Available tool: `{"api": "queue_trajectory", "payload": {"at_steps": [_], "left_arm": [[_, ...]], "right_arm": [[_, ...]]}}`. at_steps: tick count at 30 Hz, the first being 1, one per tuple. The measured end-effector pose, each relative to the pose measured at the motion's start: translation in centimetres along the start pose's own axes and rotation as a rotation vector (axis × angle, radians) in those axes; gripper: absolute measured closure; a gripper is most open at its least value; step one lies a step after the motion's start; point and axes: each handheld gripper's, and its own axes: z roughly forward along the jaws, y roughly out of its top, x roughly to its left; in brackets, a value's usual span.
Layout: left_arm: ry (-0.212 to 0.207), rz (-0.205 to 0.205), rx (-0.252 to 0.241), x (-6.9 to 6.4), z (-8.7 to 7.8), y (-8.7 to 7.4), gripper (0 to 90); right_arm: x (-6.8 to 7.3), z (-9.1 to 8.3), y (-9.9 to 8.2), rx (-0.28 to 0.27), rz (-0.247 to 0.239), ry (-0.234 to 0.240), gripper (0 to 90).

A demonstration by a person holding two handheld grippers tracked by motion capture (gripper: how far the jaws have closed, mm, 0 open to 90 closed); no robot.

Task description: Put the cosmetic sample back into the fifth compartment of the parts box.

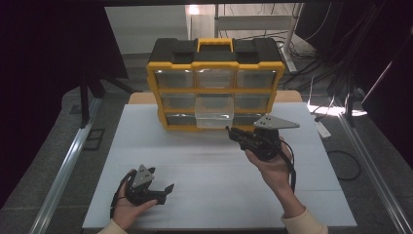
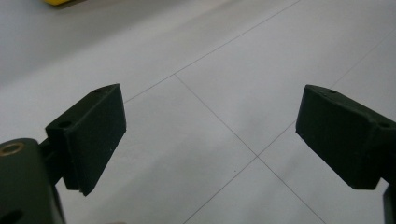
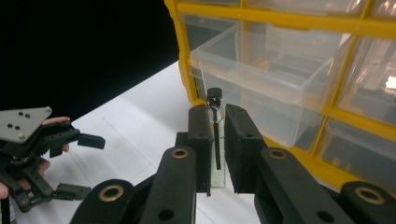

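Two hand-held grippers: right (image 3: 216, 140) clamps an upright vial (image 3: 215, 135) by the pulled-out drawer (image 3: 261, 74); left (image 2: 210, 135) rests low, jaws wide.

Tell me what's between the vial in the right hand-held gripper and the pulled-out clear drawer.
Nothing: in the right gripper view the vial, clamped in the right hand-held gripper, sits just short of the open clear drawer, with a bare gap.

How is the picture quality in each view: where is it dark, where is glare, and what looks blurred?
High view: dark surroundings, glare at the bright doorway behind the organizer. Left gripper view: even light on the table, near pads slightly soft. Right gripper view: black background at left; the vial in the right claw is sharp, reflections on the open drawer.
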Motion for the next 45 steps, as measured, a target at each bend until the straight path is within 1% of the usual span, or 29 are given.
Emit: {"api": "queue_trajectory", "payload": {"at_steps": [3, 7, 20, 28, 35, 37, 41, 45], "left_arm": [[0.0, -0.001, -0.001, 0.0, 0.0, 0.0, 9.1], [0.001, -0.001, -0.002, 0.1, -0.1, 0.0, 9.1], [-0.001, 0.0, -0.001, 0.0, 0.0, 0.0, 9.1], [-0.001, 0.0, -0.003, 0.0, 0.0, 0.0, 9.2], [-0.001, 0.001, -0.003, 0.0, 0.0, 0.0, 9.2], [-0.001, 0.002, -0.003, 0.0, 0.0, 0.0, 9.2], [-0.001, 0.001, -0.003, 0.0, 0.0, 0.0, 9.2], [-0.001, 0.001, -0.003, 0.1, 0.0, 0.0, 9.2]], "right_arm": [[0.0, 0.0, 0.4, -0.007, -0.003, 0.0, 81.1], [0.0, 0.0, 1.5, -0.02, -0.008, -0.001, 81.0], [-0.2, 0.6, 3.3, -0.042, -0.014, -0.009, 81.1], [-0.4, 1.1, 4.0, -0.037, -0.021, -0.019, 81.0], [-0.9, 1.7, 4.9, -0.03, -0.016, -0.034, 81.0], [-1.3, 2.3, 5.1, -0.02, -0.011, -0.044, 81.0], [-1.6, 2.9, 5.2, -0.017, -0.008, -0.047, 81.0], [-2.0, 3.5, 5.6, -0.008, -0.008, -0.061, 81.0]]}}
